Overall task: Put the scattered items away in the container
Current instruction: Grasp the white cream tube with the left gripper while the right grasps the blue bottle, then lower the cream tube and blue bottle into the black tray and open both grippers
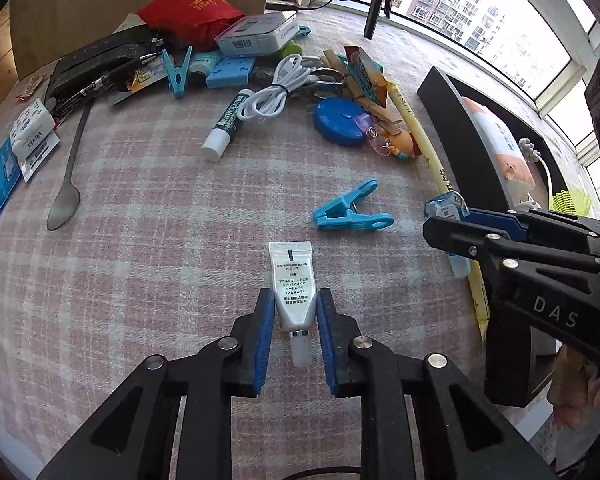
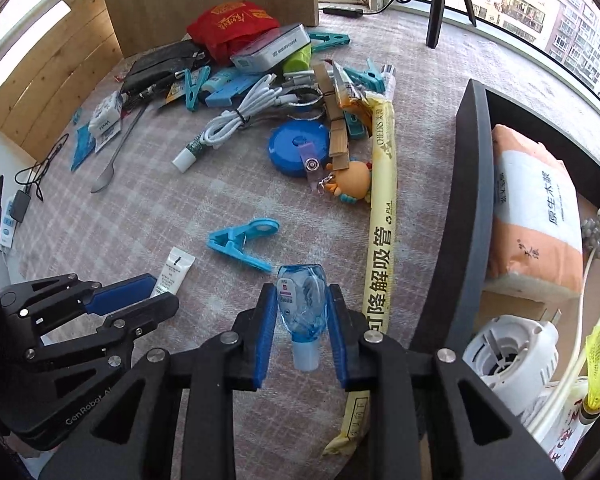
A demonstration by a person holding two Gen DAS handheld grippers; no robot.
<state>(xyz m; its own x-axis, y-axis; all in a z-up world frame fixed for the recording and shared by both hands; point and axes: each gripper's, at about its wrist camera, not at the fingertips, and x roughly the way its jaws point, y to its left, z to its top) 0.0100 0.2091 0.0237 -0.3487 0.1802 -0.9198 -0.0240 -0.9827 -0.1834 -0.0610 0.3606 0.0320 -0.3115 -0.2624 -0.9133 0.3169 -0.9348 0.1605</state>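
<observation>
Two grips are forming at once. Our left gripper (image 1: pixel 294 322) has its fingers (image 1: pixel 263 344) narrowed around the tube (image 1: pixel 291 284), the blue pads flanking its lower body near the cap; they look to be at or just short of contact, and we cannot tell that they press. Our right gripper (image 2: pixel 300 320) likewise brackets the bottle (image 2: pixel 301 304), pads against or barely off its sides, cap pointing back toward us.

We judge the tube light and soft, so it will flatten under pressure; the stiffer shoulder by the cap is the better hold. The bottle looks light, smooth and rounded, likely to slip or roll, so a hold across its widest part should serve.

Both things lie flat on the plaid tabletop (image 1: pixel 148 264), each between its own fingers. Just beyond lies a blue clip (image 1: pixel 350 210), further off the cluttered pile. The container (image 2: pixel 466 216) stands to the right, close beside the bottle, with a straw pack (image 2: pixel 380 216) between them.
</observation>
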